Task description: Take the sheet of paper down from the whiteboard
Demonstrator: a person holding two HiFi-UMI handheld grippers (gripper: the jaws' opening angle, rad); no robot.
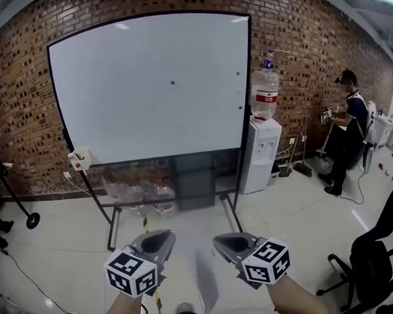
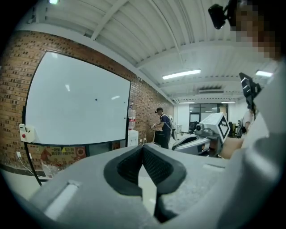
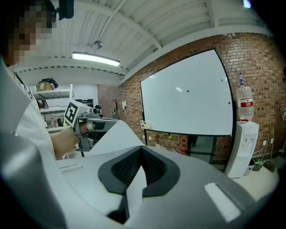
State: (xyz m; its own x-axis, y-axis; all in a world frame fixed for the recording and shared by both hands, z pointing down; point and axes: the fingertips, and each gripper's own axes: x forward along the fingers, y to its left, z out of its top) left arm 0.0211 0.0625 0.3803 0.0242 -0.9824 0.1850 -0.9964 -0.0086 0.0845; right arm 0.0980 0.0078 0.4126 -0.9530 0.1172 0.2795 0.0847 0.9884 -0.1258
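The whiteboard (image 1: 154, 86) stands on its frame against the brick wall, bare except for a few small magnet dots. Both grippers are low in the head view, well back from the board. A white sheet of paper (image 1: 204, 280) hangs between them. My left gripper (image 1: 155, 239) is shut on one edge of the sheet, and a pale strip shows between its pads (image 2: 154, 167). My right gripper (image 1: 235, 242) is shut on the other edge. In the right gripper view the sheet (image 3: 111, 134) runs from the right gripper's jaws across to the left gripper (image 3: 96, 125).
A water dispenser (image 1: 260, 156) with a large bottle (image 1: 265, 91) stands right of the board. A person (image 1: 347, 127) works further right by the wall. A black office chair (image 1: 374, 258) is at the right edge. A small box (image 1: 79, 159) hangs on the board's frame.
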